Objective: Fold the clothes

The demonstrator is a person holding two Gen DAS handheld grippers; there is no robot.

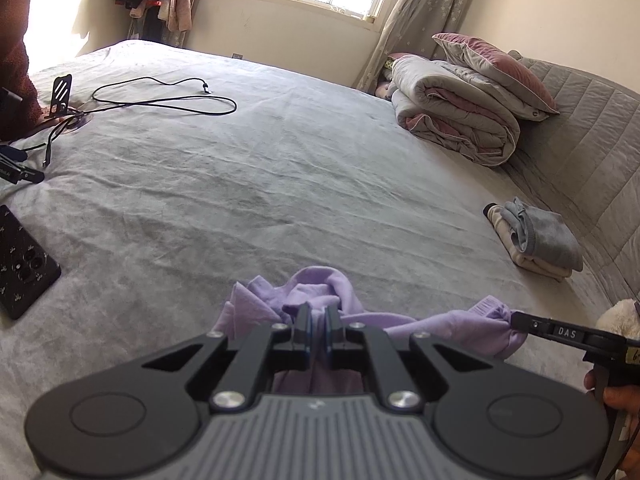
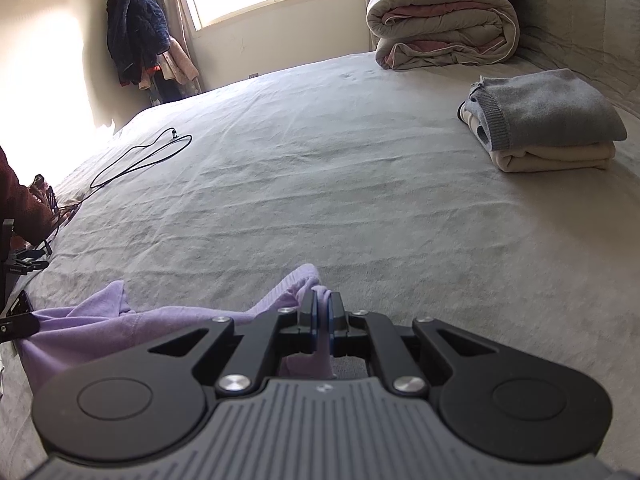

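Observation:
A lilac garment point(image 1: 332, 296) lies bunched at the near edge of the grey bed point(image 1: 280, 184). My left gripper point(image 1: 319, 314) is shut on a fold of it. My right gripper point(image 2: 322, 306) is shut on another edge of the same lilac garment point(image 2: 120, 324), which stretches to the left in the right wrist view. The right gripper's fingertips point(image 1: 520, 320) also show at the right in the left wrist view, pinching the cloth. The left gripper's tip shows at the left edge of the right wrist view point(image 2: 16, 326).
A folded stack of grey and cream clothes point(image 2: 544, 124) sits at the right by the quilted headboard point(image 1: 592, 152). A rolled duvet and pillow point(image 1: 472, 92) lie at the far right. A black cable point(image 1: 160, 98), a phone point(image 1: 20, 264) and a small stand point(image 1: 62, 94) lie at the left.

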